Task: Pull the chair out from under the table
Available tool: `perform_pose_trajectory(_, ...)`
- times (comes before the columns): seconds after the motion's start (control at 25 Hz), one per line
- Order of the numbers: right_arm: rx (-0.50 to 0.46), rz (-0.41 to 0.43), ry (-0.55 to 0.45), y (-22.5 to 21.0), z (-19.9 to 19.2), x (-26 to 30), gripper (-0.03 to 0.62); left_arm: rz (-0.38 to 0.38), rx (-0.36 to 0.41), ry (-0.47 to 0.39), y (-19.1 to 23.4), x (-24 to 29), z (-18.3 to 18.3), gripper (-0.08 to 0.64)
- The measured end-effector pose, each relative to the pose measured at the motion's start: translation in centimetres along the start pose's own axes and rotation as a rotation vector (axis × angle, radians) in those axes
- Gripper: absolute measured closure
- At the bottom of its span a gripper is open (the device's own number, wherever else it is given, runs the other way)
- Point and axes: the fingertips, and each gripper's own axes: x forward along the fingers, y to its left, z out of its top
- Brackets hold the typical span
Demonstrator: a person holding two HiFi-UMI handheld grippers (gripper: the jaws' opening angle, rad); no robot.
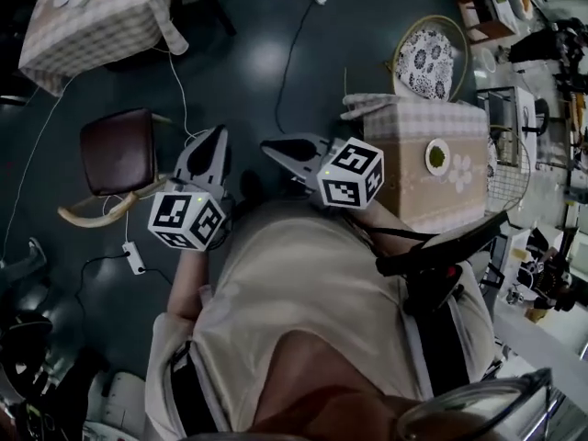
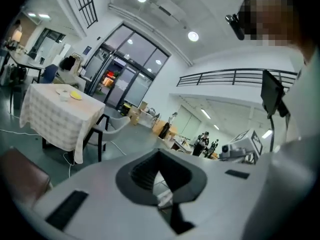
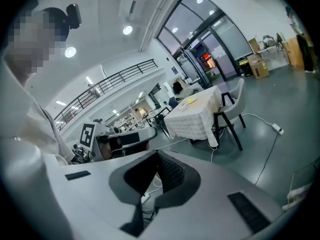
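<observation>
A brown-seated chair (image 1: pixel 115 154) with pale curved arms stands free on the dark floor at the left, apart from any table; its seat edge shows in the left gripper view (image 2: pixel 20 171). My left gripper (image 1: pixel 219 134) hovers just right of it, jaws shut and empty (image 2: pixel 159 153). My right gripper (image 1: pixel 268 145) is beside it, also shut and empty (image 3: pixel 157 154). Further off stands a checked-cloth table (image 1: pixel 55 39) (image 2: pixel 55 119) (image 3: pixel 192 119) with a pale chair (image 2: pixel 110 126) (image 3: pixel 232 104) tucked against it.
A second checked-cloth table (image 1: pixel 459 200) stands close at the right, with a round patterned-cushion chair (image 1: pixel 427 62) behind it. White cables and a power strip (image 1: pixel 134 257) lie on the floor. Cluttered benches line the right edge.
</observation>
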Motion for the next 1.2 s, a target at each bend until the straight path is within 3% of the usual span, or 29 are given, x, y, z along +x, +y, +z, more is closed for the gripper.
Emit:
perform_pose_trajectory(0.08,0.005,0.002,-0.011,-0.8,0.4,-0.4,0.583,0.011,0.036,0.019,-0.3,0.8,0.0,0.554)
perform_pose_trajectory(0.24,0.032,0.011,-0.035,-3.5,1.4,-1.4,0.583,0.081,0.236,0.069,-1.3,3.0,-0.5,0.554)
perform_pose_trajectory(0.32,0.034,0.039,-0.051,-4.6,1.9,-2.1,0.583,0.111,0.287,0.093,-1.8,4.3,-0.9,0.554)
perform_pose_trajectory(0.48,0.035,0.091,-0.09,-7.0,3.3,-4.0,0.583,0.159,0.267,0.127,-2.4,7.5,-0.8,0.554)
perform_pose_trajectory(0.88,-0.008,0.154,-0.118,-12.5,5.7,-8.9,0.583,0.243,0.286,0.101,-6.3,14.2,1.2,0.554)
perform_pose_trajectory(1.2,-0.044,0.227,-0.105,-14.0,7.0,-10.6,0.582,0.251,0.234,0.134,-8.8,17.7,0.5,0.554)
